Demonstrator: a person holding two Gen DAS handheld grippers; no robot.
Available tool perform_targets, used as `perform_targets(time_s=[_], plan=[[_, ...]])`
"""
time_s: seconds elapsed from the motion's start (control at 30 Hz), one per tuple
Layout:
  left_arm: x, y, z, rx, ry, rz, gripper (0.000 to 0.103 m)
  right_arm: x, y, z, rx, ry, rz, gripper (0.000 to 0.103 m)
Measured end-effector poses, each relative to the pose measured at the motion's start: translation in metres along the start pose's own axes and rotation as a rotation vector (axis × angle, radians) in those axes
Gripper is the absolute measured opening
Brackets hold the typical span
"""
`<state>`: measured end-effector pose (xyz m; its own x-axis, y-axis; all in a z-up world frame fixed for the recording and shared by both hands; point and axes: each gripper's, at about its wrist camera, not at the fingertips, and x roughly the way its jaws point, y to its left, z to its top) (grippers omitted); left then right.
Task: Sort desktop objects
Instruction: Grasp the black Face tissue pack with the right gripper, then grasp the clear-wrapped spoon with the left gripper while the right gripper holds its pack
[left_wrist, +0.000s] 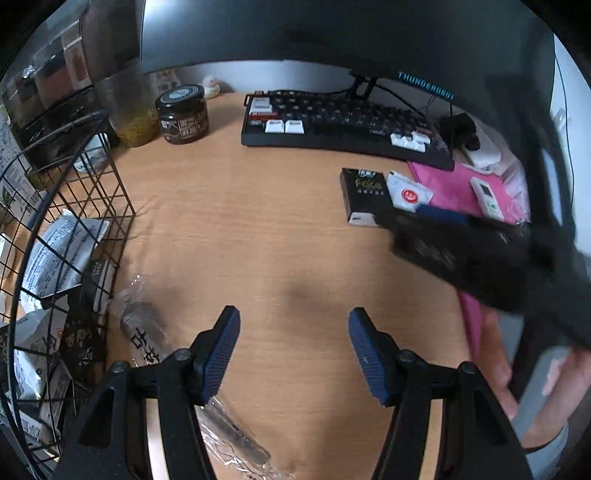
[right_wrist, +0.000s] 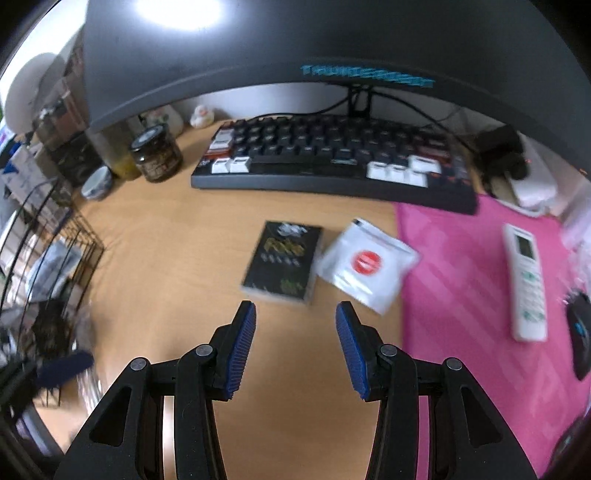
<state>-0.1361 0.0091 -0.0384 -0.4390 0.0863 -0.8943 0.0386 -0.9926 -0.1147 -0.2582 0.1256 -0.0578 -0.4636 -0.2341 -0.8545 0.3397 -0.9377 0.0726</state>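
A black box with gold print (right_wrist: 282, 262) lies on the wooden desk, and a white sachet with a red dot (right_wrist: 365, 264) touches its right side. My right gripper (right_wrist: 295, 314) hovers open just in front of the box, nothing between its blue pads. The box (left_wrist: 364, 195) and the sachet (left_wrist: 408, 192) also show in the left wrist view, far right. My left gripper (left_wrist: 293, 321) is open over bare desk. A clear plastic packet (left_wrist: 147, 332) lies by its left finger. The right gripper's black body (left_wrist: 480, 254) crosses that view, blurred.
A black wire basket (left_wrist: 92, 206) holding packets stands at the left. A keyboard (right_wrist: 332, 162) sits under a monitor (right_wrist: 295, 48). A dark jar (left_wrist: 183, 114) stands at the back left. A white remote (right_wrist: 526, 284) lies on a pink mat (right_wrist: 461, 295). A hand (left_wrist: 546, 380) holds the right gripper.
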Motion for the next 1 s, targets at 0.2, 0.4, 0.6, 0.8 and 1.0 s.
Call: perform_targets(time_s=[0.2, 0.4, 0.6, 0.8, 1.0], plan=[[0.003, 0.009, -0.009, -0.002, 0.02, 0.005, 0.067, 0.025, 0.013, 0.018, 0.006, -0.002, -0.063, 0.045], [-0.005, 0.017, -0.024, -0.038, 0.012, 0.024, 0.067, 0.033, 0.02, 0.025, -0.013, -0.007, -0.107, 0.047], [-0.011, 0.016, -0.044, -0.042, 0.016, 0.035, 0.067, 0.05, 0.024, 0.025, -0.025, 0.03, -0.115, 0.047], [-0.021, 0.028, -0.062, -0.067, 0.02, 0.054, 0.067, 0.027, 0.021, 0.008, -0.027, 0.039, -0.071, 0.046], [-0.02, 0.046, -0.072, -0.111, 0.031, 0.072, 0.067, -0.015, 0.028, -0.04, -0.069, 0.053, -0.02, 0.046]])
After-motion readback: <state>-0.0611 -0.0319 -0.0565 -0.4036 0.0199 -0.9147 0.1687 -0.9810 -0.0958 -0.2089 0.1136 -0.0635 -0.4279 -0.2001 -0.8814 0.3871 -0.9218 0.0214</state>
